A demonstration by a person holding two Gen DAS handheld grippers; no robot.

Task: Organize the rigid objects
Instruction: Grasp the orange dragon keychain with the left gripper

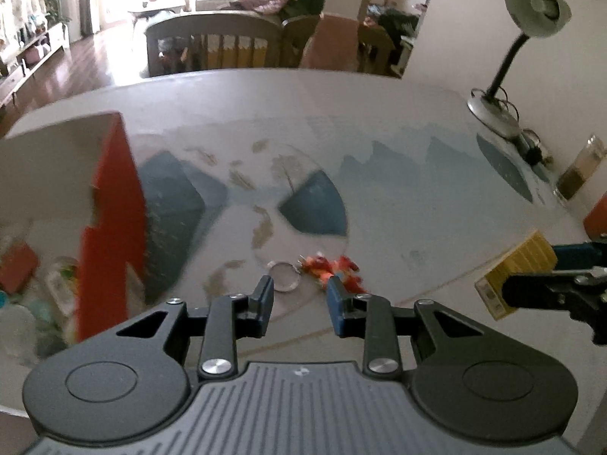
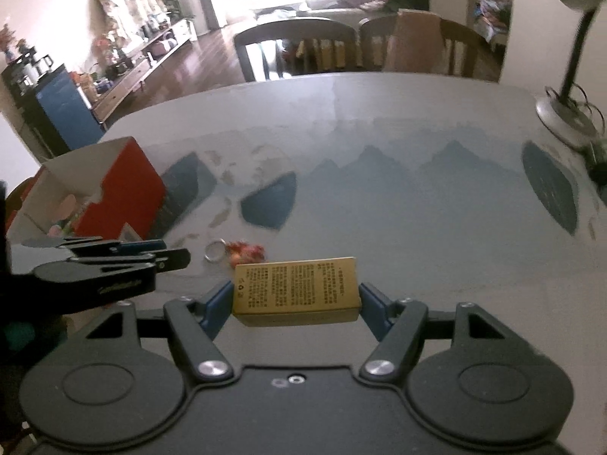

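Note:
My left gripper (image 1: 299, 295) is open and empty, just above a red keychain charm (image 1: 334, 267) with a metal ring (image 1: 284, 276) on the table. My right gripper (image 2: 296, 295) is shut on a small gold box (image 2: 296, 290) with printed text and holds it above the table; the box also shows at the right of the left wrist view (image 1: 512, 273). A red open cardboard box (image 1: 110, 204) with several small items inside stands at the left. In the right wrist view the red box (image 2: 125, 193), the keychain (image 2: 246, 252) and my left gripper (image 2: 167, 254) show too.
A desk lamp (image 1: 493, 106) stands at the table's far right, with a glass jar (image 1: 580, 170) and an orange object (image 1: 595, 216) near the right edge. Chairs (image 2: 296, 45) stand behind the table's far edge. The tablecloth (image 2: 379, 197) has a blue mountain print.

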